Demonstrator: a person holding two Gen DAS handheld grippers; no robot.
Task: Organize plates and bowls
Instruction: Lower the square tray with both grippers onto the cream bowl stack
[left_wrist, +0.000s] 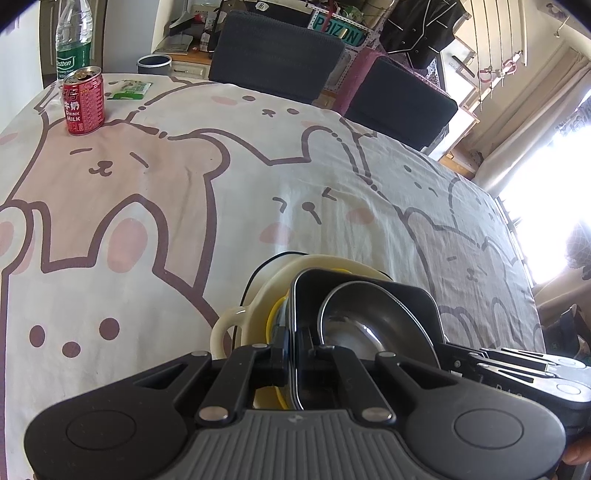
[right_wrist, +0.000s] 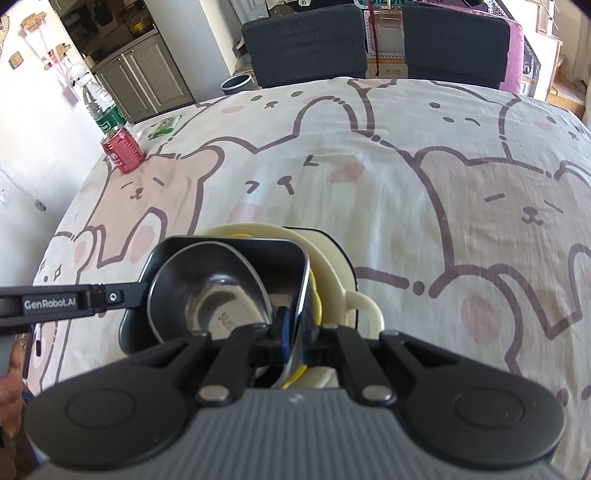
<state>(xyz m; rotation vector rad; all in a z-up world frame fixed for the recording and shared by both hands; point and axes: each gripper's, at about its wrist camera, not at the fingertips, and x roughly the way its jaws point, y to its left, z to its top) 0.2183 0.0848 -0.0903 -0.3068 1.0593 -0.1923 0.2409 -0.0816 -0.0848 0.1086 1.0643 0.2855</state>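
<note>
Your left gripper (left_wrist: 294, 356) & right gripper (right_wrist: 295, 341) each pinch opposite rims of the dark rounded-square metal tray (right_wrist: 284, 254), w/ a shiny steel bowl (right_wrist: 207, 291) inside, over a cream handled ceramic dish (right_wrist: 332, 266) on the bear-print tablecloth (right_wrist: 461, 177). Red milk can (left_wrist: 84, 100) stands far back.

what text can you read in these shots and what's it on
"DRINK MILK" on the red can; the small print above it is unreadable.
"estbon", first letter cut off, on the water bottle label.
"P BIZON" on the teal sign behind the chairs.
"GenRobot.AI" on the left gripper arm.
Stamp inside the steel bowl: too blurred.
Green packet: too small.
</note>
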